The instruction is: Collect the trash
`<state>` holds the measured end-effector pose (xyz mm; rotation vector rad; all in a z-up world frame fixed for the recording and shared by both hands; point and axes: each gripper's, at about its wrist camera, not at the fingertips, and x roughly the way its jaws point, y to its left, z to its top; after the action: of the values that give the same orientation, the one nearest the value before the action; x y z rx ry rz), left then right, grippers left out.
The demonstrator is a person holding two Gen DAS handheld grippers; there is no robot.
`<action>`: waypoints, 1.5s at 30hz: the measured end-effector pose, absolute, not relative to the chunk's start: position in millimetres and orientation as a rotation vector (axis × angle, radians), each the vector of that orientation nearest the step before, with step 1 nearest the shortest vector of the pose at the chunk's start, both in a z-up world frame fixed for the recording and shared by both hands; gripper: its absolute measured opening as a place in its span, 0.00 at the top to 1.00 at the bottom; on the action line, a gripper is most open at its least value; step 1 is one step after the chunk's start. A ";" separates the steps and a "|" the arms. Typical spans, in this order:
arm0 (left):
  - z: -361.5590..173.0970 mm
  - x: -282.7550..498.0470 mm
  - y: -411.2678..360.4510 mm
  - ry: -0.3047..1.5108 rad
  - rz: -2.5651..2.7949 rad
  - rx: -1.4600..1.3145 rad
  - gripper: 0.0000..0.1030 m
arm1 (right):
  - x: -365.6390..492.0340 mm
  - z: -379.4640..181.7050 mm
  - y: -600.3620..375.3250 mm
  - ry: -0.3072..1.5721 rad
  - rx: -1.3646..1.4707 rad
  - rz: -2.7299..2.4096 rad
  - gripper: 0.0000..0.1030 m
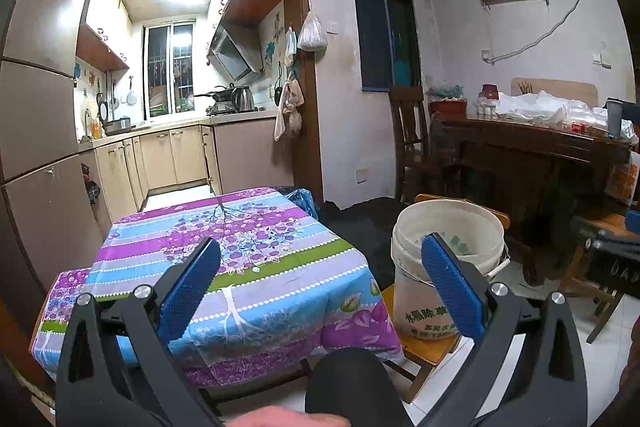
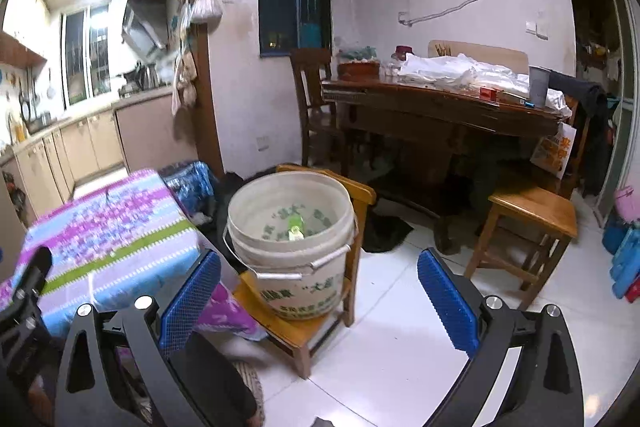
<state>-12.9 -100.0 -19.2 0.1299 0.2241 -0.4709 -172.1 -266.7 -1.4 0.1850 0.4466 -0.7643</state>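
Observation:
A white plastic bucket (image 2: 292,247) with green print stands on a small wooden chair (image 2: 304,335) beside a low table with a flowered purple, blue and green cloth (image 1: 224,259). A green and white piece of trash (image 2: 295,229) lies inside the bucket. My right gripper (image 2: 318,269) is open and empty, held in front of and a little above the bucket. My left gripper (image 1: 320,259) is open and empty, above the near edge of the cloth, with the bucket (image 1: 444,267) to its right. The cloth also shows in the right wrist view (image 2: 108,239).
A dark wooden table (image 2: 440,107) piled with plastic bags stands at the back right, with a wooden stool (image 2: 528,227) in front of it. A blue bag (image 2: 192,183) sits on the floor behind the low table. The kitchen (image 1: 172,131) opens at the back left. White tile floor (image 2: 392,327) lies ahead.

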 end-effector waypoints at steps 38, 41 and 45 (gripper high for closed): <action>-34.1 -2.3 -112.6 0.336 -0.506 0.153 0.18 | -168.3 -10.9 -267.5 0.466 0.165 -0.787 0.05; -35.1 -6.4 -115.9 0.332 -0.537 0.171 0.18 | -168.3 -11.8 -268.0 0.465 0.168 -0.786 0.05; -35.9 -12.9 -117.8 0.303 -0.535 0.183 0.15 | -168.4 -12.2 -268.7 0.466 0.168 -0.785 0.05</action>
<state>-12.9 -117.8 -35.9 0.1827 0.3025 -0.5349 -168.4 -268.7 -12.2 0.1681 0.4660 -0.7848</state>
